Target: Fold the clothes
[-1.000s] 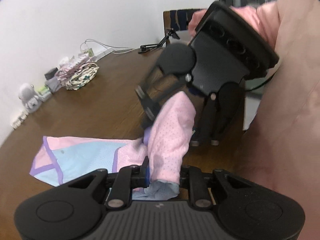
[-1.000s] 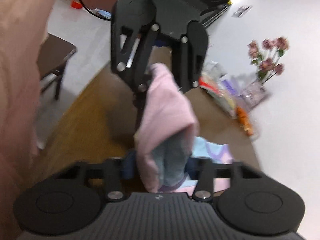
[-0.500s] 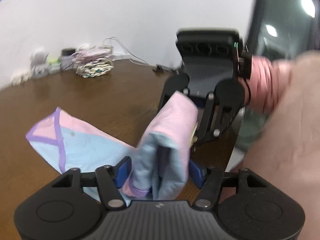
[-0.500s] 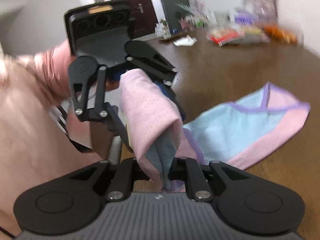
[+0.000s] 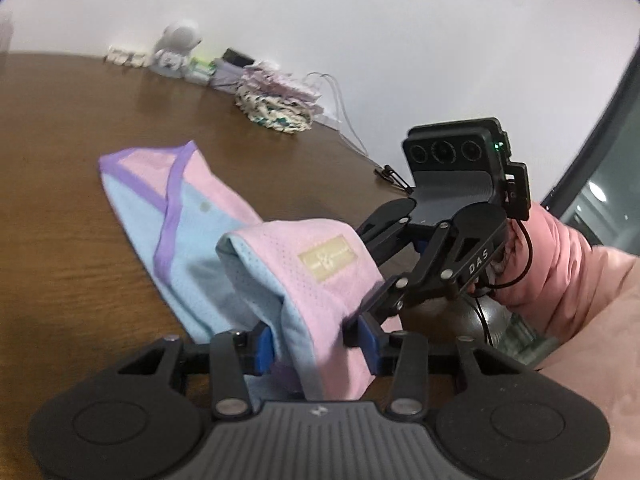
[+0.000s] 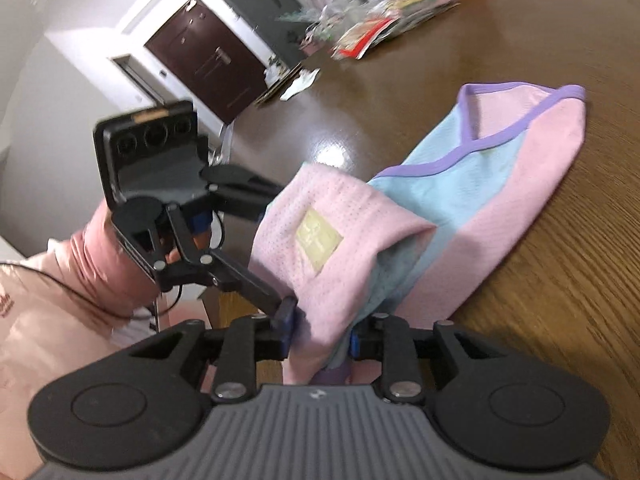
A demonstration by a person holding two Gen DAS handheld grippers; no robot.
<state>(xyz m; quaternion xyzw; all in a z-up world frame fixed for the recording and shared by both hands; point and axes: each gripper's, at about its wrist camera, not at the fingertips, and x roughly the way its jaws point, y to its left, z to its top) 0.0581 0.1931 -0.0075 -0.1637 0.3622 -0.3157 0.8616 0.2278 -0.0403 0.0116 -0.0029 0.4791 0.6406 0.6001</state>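
- Pink and blue mesh with purple trim: that is the garment (image 5: 192,216), part spread on the brown wooden table (image 5: 80,128), part lifted and doubled over between my two grippers.
- My left gripper (image 5: 316,344) has the folded cloth between its blue pads. Its jaws have just been closing a little after a wider opening; the fabric fills the gap and both pads touch it, so I read this as a loose hold on the garment.
- My right gripper (image 6: 320,338) straddles the same fold from the other side. Its jaws have just been opening, with the cloth between them; the pads meet the fabric on both sides.
- From the left wrist, the right gripper (image 5: 384,292) comes in from the right, fingers reaching to the pink fold, a pink sleeve (image 5: 560,264) behind it.
- From the right wrist, the left gripper (image 6: 276,300) comes in from the left, one finger tip touching the pink edge close to my own pad.
- A beige label (image 6: 318,238) sits on the raised pink panel, facing up.
- The flat part of the garment, with its purple-edged opening, lies beyond the fold, farther onto the table.
- Well apart at the far edge by the white wall stand a patterned cloth pile (image 5: 276,108) and a small white figure (image 5: 180,40).
- In the right view, packets (image 6: 384,20) clutter the far table, with a dark door (image 6: 204,56) behind.
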